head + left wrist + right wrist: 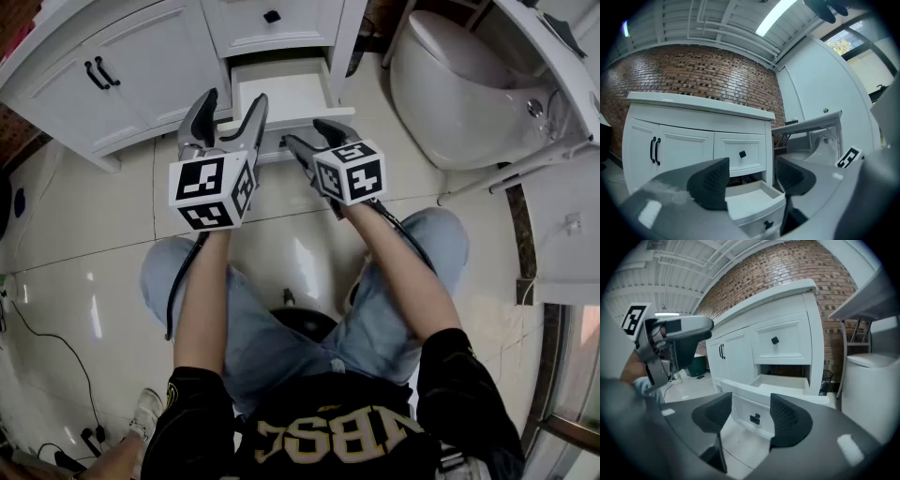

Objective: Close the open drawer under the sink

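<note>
The white vanity (141,66) has its bottom drawer (281,92) pulled out, and the drawer's inside looks empty. My left gripper (232,101) hovers in front of the drawer's front panel, jaws open and holding nothing. My right gripper (305,133) is beside it at the drawer's right front corner, open too. In the left gripper view the open drawer (750,204) with its black knob (768,225) lies low between the jaws of the left gripper (752,178). In the right gripper view the drawer front (740,404) and knob (754,418) sit just beyond the right gripper (749,416).
A white toilet (459,84) stands right of the vanity. The shut upper drawer (272,23) is above the open one, and cabinet doors with black handles (101,73) are to its left. Cables (56,356) run over the tiled floor at lower left.
</note>
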`<action>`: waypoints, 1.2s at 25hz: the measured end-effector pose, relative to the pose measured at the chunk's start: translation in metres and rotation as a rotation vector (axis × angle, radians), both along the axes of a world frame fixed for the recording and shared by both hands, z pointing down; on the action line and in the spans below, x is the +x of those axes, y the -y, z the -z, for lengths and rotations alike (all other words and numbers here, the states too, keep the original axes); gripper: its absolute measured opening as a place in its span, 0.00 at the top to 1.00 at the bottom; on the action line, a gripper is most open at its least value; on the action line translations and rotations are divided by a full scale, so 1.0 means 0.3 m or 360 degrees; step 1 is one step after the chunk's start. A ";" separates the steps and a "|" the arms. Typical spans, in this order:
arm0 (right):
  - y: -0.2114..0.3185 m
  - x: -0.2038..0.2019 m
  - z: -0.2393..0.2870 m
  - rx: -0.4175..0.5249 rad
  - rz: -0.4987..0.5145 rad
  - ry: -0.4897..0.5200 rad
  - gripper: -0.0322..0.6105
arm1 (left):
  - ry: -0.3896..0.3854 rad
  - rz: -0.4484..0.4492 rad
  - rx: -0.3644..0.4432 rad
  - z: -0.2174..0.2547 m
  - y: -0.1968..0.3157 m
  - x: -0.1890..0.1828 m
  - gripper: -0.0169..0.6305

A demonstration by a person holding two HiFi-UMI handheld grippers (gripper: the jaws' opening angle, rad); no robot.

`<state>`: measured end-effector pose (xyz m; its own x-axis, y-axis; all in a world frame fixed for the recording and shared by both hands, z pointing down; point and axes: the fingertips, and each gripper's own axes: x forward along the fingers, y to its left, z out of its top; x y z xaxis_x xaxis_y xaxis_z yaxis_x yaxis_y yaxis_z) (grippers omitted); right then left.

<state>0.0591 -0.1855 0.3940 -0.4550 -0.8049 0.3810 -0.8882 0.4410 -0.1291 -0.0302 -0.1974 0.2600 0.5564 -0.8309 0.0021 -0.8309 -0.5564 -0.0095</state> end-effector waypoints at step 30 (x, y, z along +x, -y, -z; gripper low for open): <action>0.369 -0.060 -0.350 -0.0289 -0.0021 -0.0377 0.77 | -0.0057 0.0061 -0.0101 -0.064 0.211 -0.043 0.50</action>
<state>0.0412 -0.2962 0.4990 -0.3262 -0.7190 0.6137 -0.9085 0.4178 0.0065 -0.0432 -0.2607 0.2791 0.5247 -0.8505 0.0357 -0.8508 -0.5226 0.0550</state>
